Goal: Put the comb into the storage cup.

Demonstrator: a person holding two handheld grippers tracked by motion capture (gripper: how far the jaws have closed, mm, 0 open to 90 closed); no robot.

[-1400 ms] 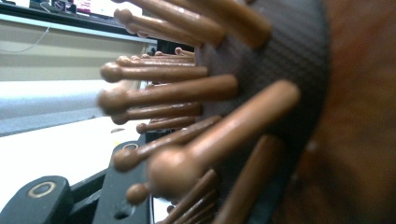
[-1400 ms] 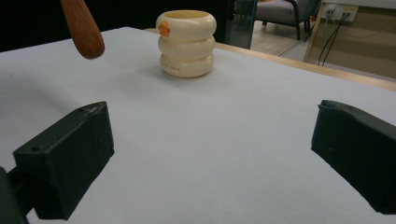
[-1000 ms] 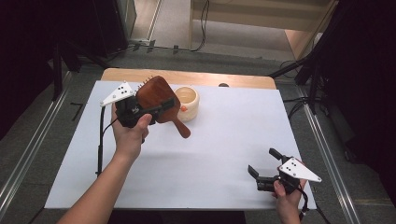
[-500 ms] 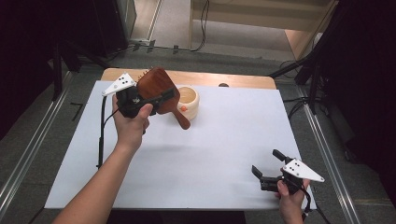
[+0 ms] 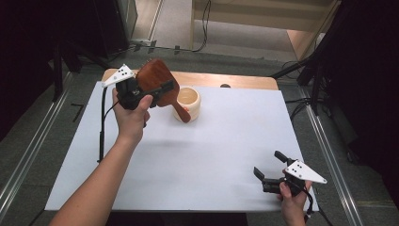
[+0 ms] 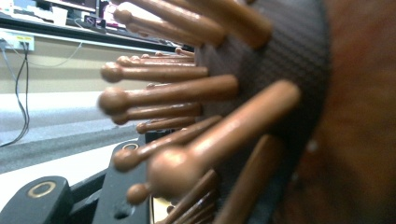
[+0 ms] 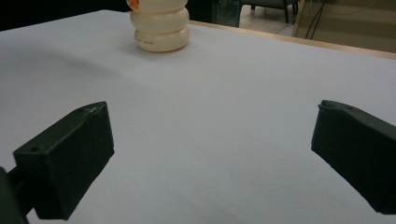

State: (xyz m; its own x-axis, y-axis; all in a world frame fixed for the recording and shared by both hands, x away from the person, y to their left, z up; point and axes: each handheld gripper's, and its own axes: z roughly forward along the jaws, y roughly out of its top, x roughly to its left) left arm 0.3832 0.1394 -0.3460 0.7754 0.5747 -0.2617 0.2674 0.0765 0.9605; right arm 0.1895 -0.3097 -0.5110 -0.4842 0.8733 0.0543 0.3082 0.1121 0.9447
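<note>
A brown wooden hairbrush [image 5: 153,79] with round-tipped wooden pins is held above the back left of the white table [image 5: 221,141], with my left gripper [image 5: 160,92] shut on its head. Its handle slopes down to the right, in front of a cream ribbed cup [image 5: 192,100]. In the left gripper view the pins [image 6: 187,93] and dark cushion are very close, above one black finger [image 6: 44,200]. My right gripper [image 5: 268,163] rests near the front right edge, open with nothing between its jaws [image 7: 210,154]. It faces the cup [image 7: 159,28] far across the table.
The left gripper's black cable [image 5: 101,136] hangs down to the table's left side. A wooden strip [image 5: 235,81] shows along the far edge. Metal rails [image 5: 28,155] run along both sides on the floor.
My left hand has carried the brush a little farther back and up, toward the table's far edge. The right gripper has hardly moved.
</note>
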